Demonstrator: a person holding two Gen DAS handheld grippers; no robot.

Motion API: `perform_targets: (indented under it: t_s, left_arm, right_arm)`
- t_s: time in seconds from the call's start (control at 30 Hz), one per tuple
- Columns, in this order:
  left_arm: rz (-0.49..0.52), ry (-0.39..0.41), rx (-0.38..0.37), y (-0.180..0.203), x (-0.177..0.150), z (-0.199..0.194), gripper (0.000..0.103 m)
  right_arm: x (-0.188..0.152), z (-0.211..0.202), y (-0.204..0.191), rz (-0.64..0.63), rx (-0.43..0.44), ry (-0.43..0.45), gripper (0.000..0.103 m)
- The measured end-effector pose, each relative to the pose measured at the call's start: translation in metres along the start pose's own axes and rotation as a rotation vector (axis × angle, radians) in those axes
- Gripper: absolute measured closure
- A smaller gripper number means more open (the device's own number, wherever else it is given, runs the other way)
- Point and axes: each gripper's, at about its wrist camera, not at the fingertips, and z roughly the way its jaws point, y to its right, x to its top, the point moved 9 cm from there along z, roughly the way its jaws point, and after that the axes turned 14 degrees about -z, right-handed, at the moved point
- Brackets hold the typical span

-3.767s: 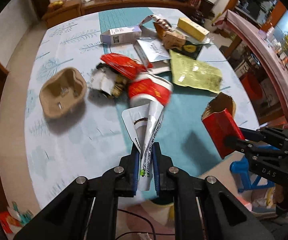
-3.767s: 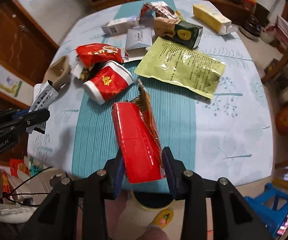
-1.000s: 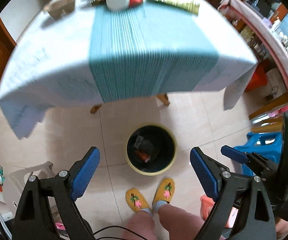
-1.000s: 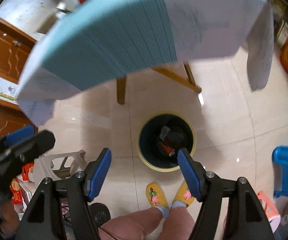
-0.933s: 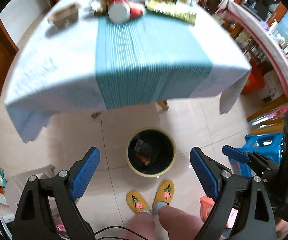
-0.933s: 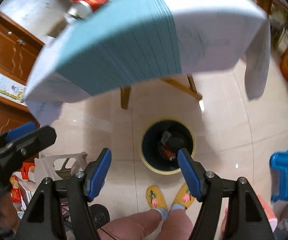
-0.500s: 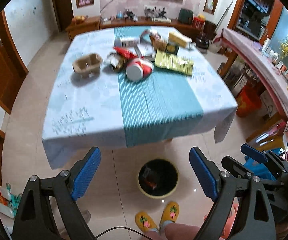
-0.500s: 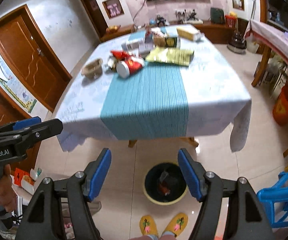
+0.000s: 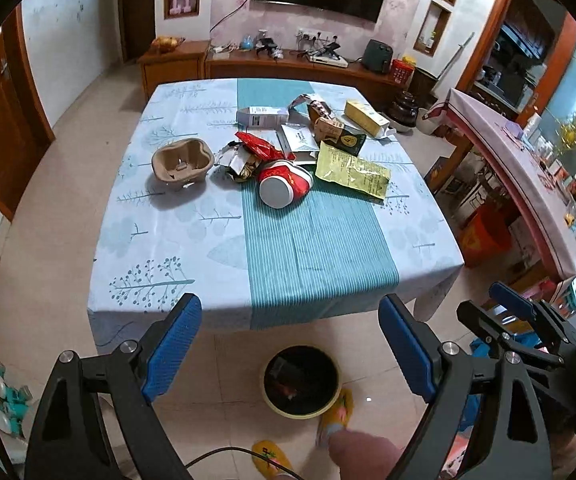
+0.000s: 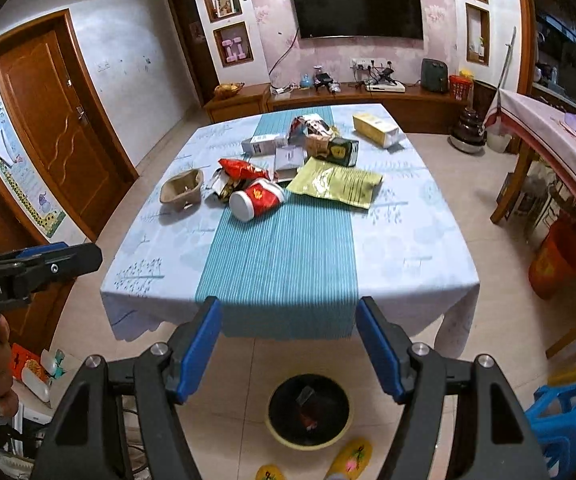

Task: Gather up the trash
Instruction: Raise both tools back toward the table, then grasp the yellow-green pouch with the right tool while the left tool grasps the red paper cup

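Trash lies in a heap at the far half of the table [image 9: 192, 248]: a red and white paper cup [image 9: 284, 186] [image 10: 257, 199] on its side, a yellow-green pouch [image 9: 352, 172] [image 10: 336, 182], a red snack bag [image 9: 258, 145] [image 10: 242, 169], a brown pulp cup tray [image 9: 182, 164] [image 10: 182, 190] and several boxes. A dark bin with a yellow rim [image 9: 302, 381] [image 10: 309, 410] stands on the floor below the table's near edge, with trash inside. My left gripper [image 9: 290, 344] and my right gripper [image 10: 288, 346] hang open and empty above the bin, short of the table edge.
The person's yellow slippers [image 10: 350, 460] stand beside the bin. A blue plastic stool [image 10: 568, 416] is at the right, an orange bucket [image 10: 560, 260] further back. A side table with a pink cloth [image 10: 552, 128] runs along the right; a wooden door [image 10: 60, 120] is at the left.
Both grippers rose from over the bin and tilted up, so the tabletop and its trash came into view. Their jaws stayed open and empty.
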Motion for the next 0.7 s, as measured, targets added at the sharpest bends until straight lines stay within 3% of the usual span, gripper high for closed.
perform_targets:
  t_s: [0.17, 0.37, 0.47, 0.57, 0.7]
  left_arm:
    - [-0.029, 0.019, 0.025, 0.004, 0.029, 0.022, 0.014]
    - [-0.099, -0.029, 0.13, 0.007, 0.068, 0.092, 0.014]
    - [-0.149, -0.077, 0.147, 0.007, 0.087, 0.134, 0.014]
    - [-0.214, -0.132, 0.153, 0.003, 0.102, 0.172, 0.015]
    - [-0.25, -0.182, 0.187, -0.005, 0.12, 0.219, 0.025]
  right_arm:
    - [0.02, 0.022, 0.02, -0.041, 0.001, 0.0, 0.034]
    - [0.055, 0.074, 0.059, -0.119, 0.041, -0.017, 0.034]
    - [0.074, 0.106, 0.081, -0.17, 0.069, -0.037, 0.033]
    - [0.094, 0.145, 0.103, -0.229, 0.099, -0.077, 0.023]
    - [0.115, 0.198, 0.124, -0.323, 0.151, -0.13, 0.022]
